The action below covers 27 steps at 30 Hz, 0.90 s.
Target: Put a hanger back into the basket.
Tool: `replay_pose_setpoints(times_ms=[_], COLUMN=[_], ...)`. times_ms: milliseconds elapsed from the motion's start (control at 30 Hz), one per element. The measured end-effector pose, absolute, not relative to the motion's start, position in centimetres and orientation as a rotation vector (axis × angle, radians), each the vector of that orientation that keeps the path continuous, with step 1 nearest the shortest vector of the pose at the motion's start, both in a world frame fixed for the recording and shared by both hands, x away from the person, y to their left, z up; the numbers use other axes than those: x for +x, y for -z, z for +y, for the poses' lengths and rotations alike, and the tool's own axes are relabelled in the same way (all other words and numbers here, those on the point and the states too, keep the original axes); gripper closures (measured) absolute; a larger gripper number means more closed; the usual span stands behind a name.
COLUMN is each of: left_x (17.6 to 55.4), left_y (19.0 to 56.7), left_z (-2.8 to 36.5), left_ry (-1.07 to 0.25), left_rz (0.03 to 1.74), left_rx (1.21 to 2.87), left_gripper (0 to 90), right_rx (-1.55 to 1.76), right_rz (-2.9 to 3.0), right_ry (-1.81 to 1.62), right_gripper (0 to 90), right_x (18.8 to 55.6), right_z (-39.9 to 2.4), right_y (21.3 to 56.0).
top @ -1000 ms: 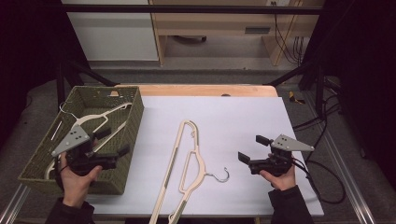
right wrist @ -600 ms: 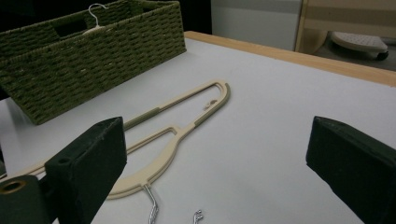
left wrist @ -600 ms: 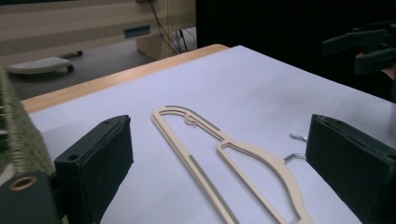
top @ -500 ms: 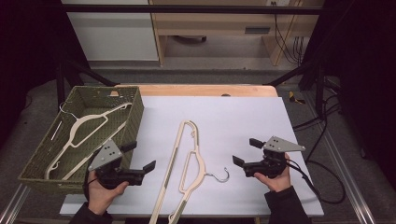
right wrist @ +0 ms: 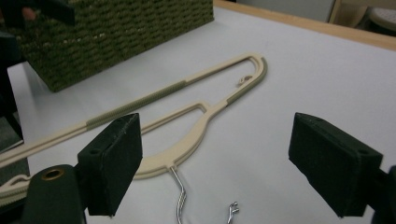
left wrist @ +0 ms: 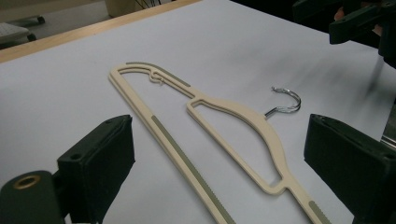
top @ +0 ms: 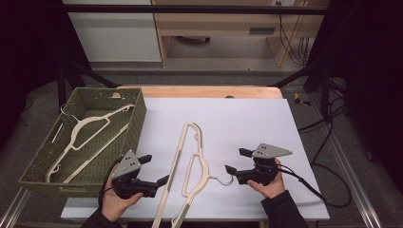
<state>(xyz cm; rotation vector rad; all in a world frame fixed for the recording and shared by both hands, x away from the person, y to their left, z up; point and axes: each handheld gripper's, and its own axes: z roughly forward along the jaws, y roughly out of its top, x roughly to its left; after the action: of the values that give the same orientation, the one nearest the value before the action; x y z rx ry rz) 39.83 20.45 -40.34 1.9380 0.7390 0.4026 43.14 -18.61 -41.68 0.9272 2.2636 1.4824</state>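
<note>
While both claws gape empty, the hanger (top: 190,171) lies lengthwise, hook (top: 224,179) rightward.

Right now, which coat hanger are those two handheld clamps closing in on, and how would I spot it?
Look at the white table top, to the right of the green woven basket. Flat on it, between the left gripper and the right gripper, lies the cream hanger. Unlike its twin in the basket, it lies loose on the table, metal hook toward the right gripper.

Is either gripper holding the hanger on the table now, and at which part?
No. The left gripper and right gripper are open beside the hanger.
</note>
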Motion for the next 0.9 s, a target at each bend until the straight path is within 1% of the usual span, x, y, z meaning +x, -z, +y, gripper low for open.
replay_pose_setpoints(times_ms=[67, 100, 167, 200, 233, 300, 367, 467, 500, 633, 667, 733, 767, 833, 867, 900], left_x=[39.9, 39.8, 39.8, 39.8, 39.9, 39.9, 39.9, 40.0, 40.0, 40.0, 40.1, 40.1, 40.1, 40.1, 40.1, 40.1], left_y=[40.5, 40.8, 41.1, 41.1, 41.2, 41.3, 41.5, 41.6, 41.6, 41.9, 42.0, 42.0, 42.0, 42.1, 42.1, 42.1], left_z=[20.3, 20.1, 19.9, 19.9, 19.7, 19.7, 19.6, 19.5, 19.5, 19.3, 19.3, 19.2, 19.2, 19.2, 19.2, 19.1], left_ry=[-0.396, -0.387, -0.377, -0.377, -0.378, -0.370, -0.370, -0.365, -0.365, -0.358, -0.357, -0.357, -0.356, -0.357, -0.357, -0.351], left_rz=[0.740, 0.738, 0.731, 0.731, 0.732, 0.730, 0.729, 0.729, 0.729, 0.735, 0.736, 0.737, 0.736, 0.738, 0.738, 0.741], left_rx=[1.944, 1.953, 1.966, 1.966, 1.973, 1.974, 1.983, 1.985, 1.985, 1.994, 1.999, 1.998, 1.998, 1.996, 1.996, 1.995], left_gripper=[8.6, 8.6, 8.6, 8.6, 8.6, 8.6, 8.6, 8.6, 8.6, 8.7, 8.7, 8.7, 8.7, 8.8, 8.9, 8.9], right_rx=[0.927, 0.914, 0.904, 0.904, 0.900, 0.898, 0.901, 0.912, 0.912, 0.933, 0.918, 0.934, 0.938, 0.924, 0.924, 0.922], right_rz=[2.277, 2.306, 2.338, 2.338, 2.372, 2.382, 2.438, 2.481, 2.481, 2.543, 2.553, 2.560, 2.569, 2.575, 2.575, 2.586], right_ry=[-1.469, -1.459, -1.443, -1.443, -1.413, -1.398, -1.340, -1.297, -1.297, -1.233, -1.221, -1.207, -1.191, -1.188, -1.188, -1.176], right_gripper=[19.8, 23.3, 26.7, 26.7, 29.7, 30.7, 35.7, 40.2, 40.2, 47.9, 51.3, 52.8, 58.0, 61.7, 61.7, 66.2], right_x=[43.1, 43.2, 43.2, 43.2, 43.4, 43.5, 43.7, 43.8, 43.8, 44.1, 44.2, 44.1, 44.2, 44.2, 44.2, 44.2], right_z=[-18.3, -17.9, -17.5, -17.5, -17.1, -16.9, -16.3, -15.8, -15.8, -15.1, -15.1, -15.0, -14.9, -14.8, -14.8, -14.7], right_y=[41.9, 42.3, 42.7, 42.7, 43.4, 43.6, 44.7, 45.6, 45.6, 46.9, 47.1, 47.2, 47.5, 47.6, 47.6, 47.8])
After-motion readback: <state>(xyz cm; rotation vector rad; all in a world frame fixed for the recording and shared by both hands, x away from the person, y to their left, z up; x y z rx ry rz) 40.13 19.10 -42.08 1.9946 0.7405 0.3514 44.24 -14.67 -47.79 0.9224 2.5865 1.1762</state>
